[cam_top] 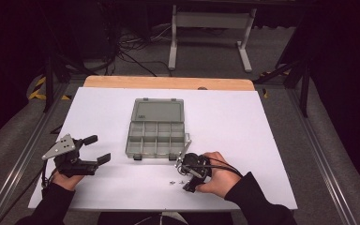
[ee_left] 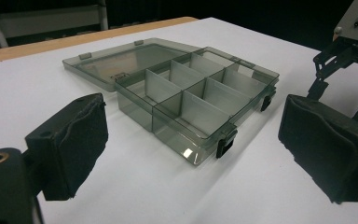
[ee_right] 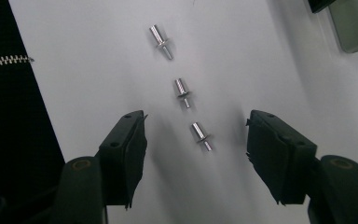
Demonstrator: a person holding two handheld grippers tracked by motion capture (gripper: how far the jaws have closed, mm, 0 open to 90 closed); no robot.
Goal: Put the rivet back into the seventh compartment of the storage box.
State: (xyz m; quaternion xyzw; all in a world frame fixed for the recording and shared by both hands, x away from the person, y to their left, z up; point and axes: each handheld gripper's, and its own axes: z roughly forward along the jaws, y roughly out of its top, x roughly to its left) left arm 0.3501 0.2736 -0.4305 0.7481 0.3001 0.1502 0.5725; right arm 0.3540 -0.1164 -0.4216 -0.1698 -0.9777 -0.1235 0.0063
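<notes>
My right gripper (ee_right: 196,154) hangs with jaws spread wide around the nearest of three small silver metal rivets (ee_right: 200,135) on the white table (cam_top: 262,140). My left gripper (ee_left: 191,154) gapes empty, facing the open smoky-grey plastic compartment box (ee_left: 191,100).

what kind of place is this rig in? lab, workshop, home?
Most likely a lab recording bay. A white board lies on a wooden table with metal rails at its sides, cables are heaped on the floor behind, and the surroundings are black. The props are sparse: a compartment box and three metal pins.
</notes>
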